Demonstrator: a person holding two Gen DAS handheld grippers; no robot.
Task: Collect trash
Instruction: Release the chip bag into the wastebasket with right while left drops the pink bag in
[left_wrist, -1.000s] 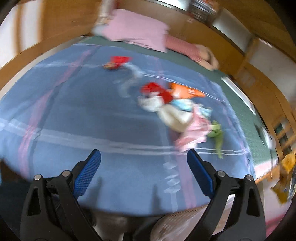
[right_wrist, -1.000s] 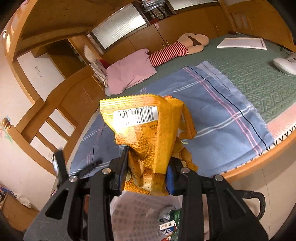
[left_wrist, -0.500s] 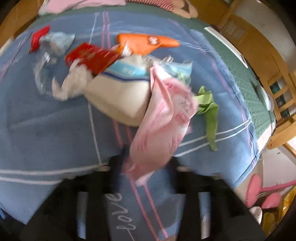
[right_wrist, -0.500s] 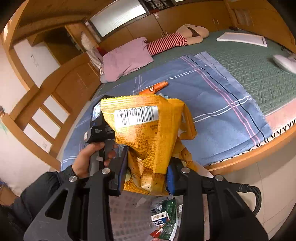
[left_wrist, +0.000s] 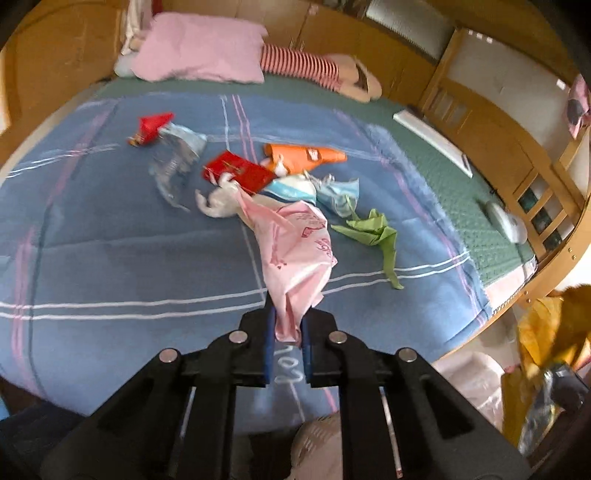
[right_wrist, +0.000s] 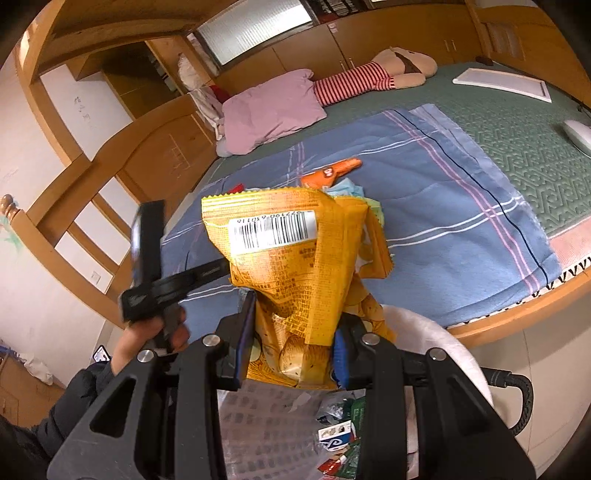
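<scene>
A soft pink plastic bag hangs crumpled over the blue blanket, pinched at its bottom end. Near it lie a green wrapper, an orange wrapper, a red packet and a clear bag. A yellow chip bag stands up, squeezed at its bottom.

Bed cover: a blue blanket with white and pink stripes lies over a green patterned mattress cover.
Pillow: a pink pillow rests at the head of the bed.
Doll: a stuffed doll with red and white striped legs lies beside the pillow, touching it.
Board: a flat white panel lies on the green cover.
Surround: wooden cabinets line the wall behind the bed.
</scene>
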